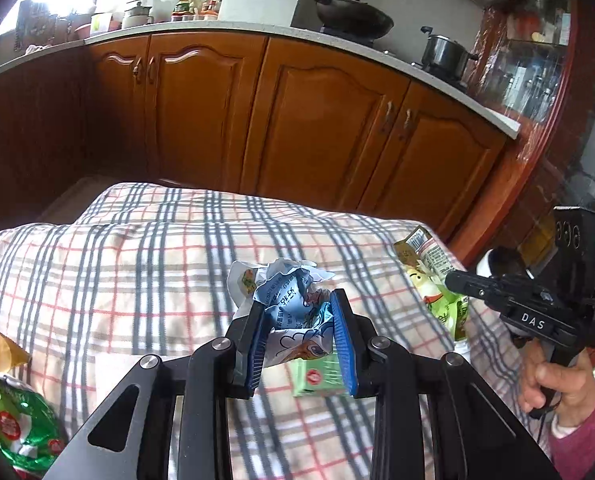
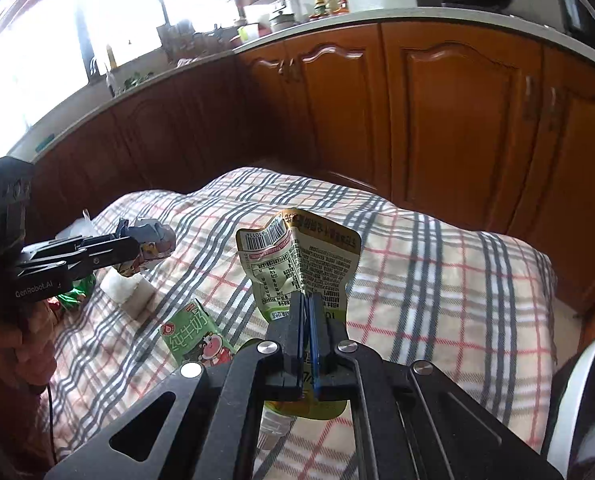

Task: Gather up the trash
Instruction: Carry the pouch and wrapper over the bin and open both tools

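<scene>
Both hand-held grippers carried trash above the plaid-covered table [image 1: 145, 264]. The left hand-held gripper [image 1: 299, 320] pinched a crumpled blue-and-white wrapper [image 1: 289, 296] between its blue pads, the jaws standing partly apart around the wad. The right hand-held gripper [image 2: 306, 312] was pressed nearly together on a flattened green-and-gold drink pouch [image 2: 301, 256], which stood upright from the pinch with its barcode end uppermost.

The step in hand appeared to be carrying both pieces to a bin (none identifiable in either view; a white curved rim [image 2: 573, 396] at the right edge of the right wrist view could not be made out). To do it well, each grip should be held steady, since the wrapper is springy and the pouch slick, and the two tools kept well apart while moving.

Other trash lay on the cloth: a green milk carton [image 2: 195, 340] just beside and below the right hand-held gripper, a white crumpled tissue [image 2: 127, 286] between the two tools, and a green-and-red snack bag [image 1: 21, 428] at the left edge, near the left hand-held gripper's frame.
</scene>
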{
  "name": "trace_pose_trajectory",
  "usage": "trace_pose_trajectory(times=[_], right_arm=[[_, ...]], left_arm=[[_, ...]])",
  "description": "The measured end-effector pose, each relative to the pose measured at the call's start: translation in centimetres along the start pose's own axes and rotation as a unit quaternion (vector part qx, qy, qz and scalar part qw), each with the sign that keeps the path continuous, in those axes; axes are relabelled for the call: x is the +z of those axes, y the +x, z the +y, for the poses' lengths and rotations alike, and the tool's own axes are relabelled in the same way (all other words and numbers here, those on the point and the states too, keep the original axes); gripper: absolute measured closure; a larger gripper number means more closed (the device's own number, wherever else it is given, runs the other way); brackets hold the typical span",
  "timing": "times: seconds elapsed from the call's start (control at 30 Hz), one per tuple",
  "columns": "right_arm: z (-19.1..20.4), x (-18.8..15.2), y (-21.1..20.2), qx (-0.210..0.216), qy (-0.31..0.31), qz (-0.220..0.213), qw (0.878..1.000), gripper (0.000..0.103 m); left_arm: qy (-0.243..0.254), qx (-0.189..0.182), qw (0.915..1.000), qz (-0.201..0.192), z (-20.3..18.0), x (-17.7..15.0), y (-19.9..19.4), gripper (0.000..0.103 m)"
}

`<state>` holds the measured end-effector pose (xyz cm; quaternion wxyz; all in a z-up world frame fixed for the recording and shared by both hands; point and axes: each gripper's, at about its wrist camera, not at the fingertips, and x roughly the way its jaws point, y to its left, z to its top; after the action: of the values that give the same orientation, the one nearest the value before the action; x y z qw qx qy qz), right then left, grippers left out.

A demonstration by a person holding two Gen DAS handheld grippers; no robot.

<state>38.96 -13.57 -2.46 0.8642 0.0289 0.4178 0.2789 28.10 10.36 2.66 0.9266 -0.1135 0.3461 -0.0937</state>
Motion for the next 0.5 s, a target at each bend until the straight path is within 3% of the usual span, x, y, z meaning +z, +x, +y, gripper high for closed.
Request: trace_pose_trajectory(times=[0.3, 0.5], right_arm=[[-3.9, -5.3, -7.3, -0.012, 0.113, -0.040, 0.993, 0.101], [-5.8, -8.3, -10.5, -0.023, 0.158, -0.061, 0.985, 0.101]], left_arm=[[0.009, -0.083, 0.9963, 0.017, -5.5, -2.0, 0.0, 0.074], [0.024, -0.114, 0.9924, 0.040, -8.2, -2.3, 1.7, 0.074]])
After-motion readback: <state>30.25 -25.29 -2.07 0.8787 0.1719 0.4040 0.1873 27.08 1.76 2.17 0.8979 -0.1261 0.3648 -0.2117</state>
